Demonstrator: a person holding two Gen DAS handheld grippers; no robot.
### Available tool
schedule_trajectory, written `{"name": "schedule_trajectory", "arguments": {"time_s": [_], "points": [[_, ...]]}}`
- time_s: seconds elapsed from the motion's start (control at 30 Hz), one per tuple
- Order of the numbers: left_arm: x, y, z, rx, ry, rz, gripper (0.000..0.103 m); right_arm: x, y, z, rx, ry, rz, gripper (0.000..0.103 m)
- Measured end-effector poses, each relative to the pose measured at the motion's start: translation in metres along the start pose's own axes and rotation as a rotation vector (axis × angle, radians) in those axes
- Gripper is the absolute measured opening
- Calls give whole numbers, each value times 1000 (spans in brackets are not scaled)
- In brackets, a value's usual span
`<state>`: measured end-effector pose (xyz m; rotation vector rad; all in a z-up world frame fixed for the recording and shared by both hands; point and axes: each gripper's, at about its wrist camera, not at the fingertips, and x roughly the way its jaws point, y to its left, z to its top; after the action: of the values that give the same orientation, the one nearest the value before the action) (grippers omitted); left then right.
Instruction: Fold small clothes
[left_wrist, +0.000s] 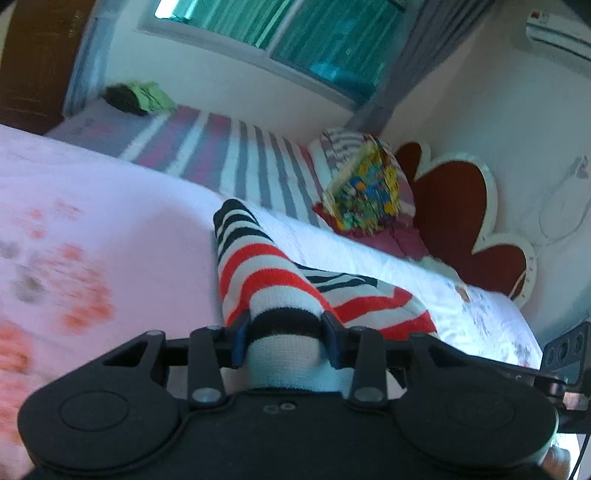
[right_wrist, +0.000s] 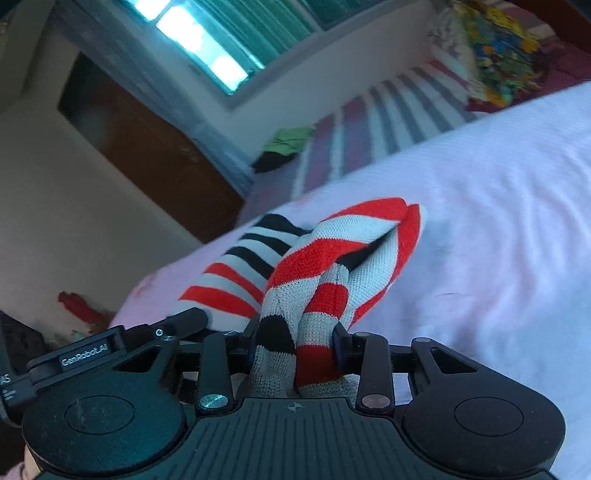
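A small knitted garment (left_wrist: 258, 266) with red, white and black stripes hangs over a pale pink bedspread (left_wrist: 110, 206). My left gripper (left_wrist: 285, 329) is shut on one bunched end of it, where a black band and a white band lie between the pads. In the right wrist view my right gripper (right_wrist: 297, 336) is shut on another gathered part of the striped garment (right_wrist: 325, 251), whose folds rise and twist away from the jaws. The left gripper (right_wrist: 110, 343) shows at the left of that view, close beside the cloth. Part of the garment lies behind the grippers' bodies.
Beyond the bedspread lies a striped sheet (left_wrist: 236, 155) with a colourful cushion (left_wrist: 369, 188) and a red headboard (left_wrist: 454, 214) at the right. A green and dark cloth pile (left_wrist: 136, 98) sits at the far end. A window (left_wrist: 295, 33) and a brown door (right_wrist: 147, 147) stand behind.
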<state>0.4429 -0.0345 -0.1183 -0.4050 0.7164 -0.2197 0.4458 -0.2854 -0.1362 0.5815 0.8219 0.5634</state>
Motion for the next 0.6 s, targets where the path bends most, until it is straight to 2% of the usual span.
{"name": "schedule_trajectory", "arguments": {"time_s": [0.2,0.33,0.47,0.6], "points": [[-65,60,14,15,-60,62,38,42,84,-34,-52,4,66,36],[-95,105,25,16,-73,93,38,81,137,-71,-64,-1,83,36],[-111,155,25,24,-69,118,38,125,175,-103,-67,15,71,36],[-107,206,5,6,-17,145,38,161,182,-130,-45,65,20,36]]}}
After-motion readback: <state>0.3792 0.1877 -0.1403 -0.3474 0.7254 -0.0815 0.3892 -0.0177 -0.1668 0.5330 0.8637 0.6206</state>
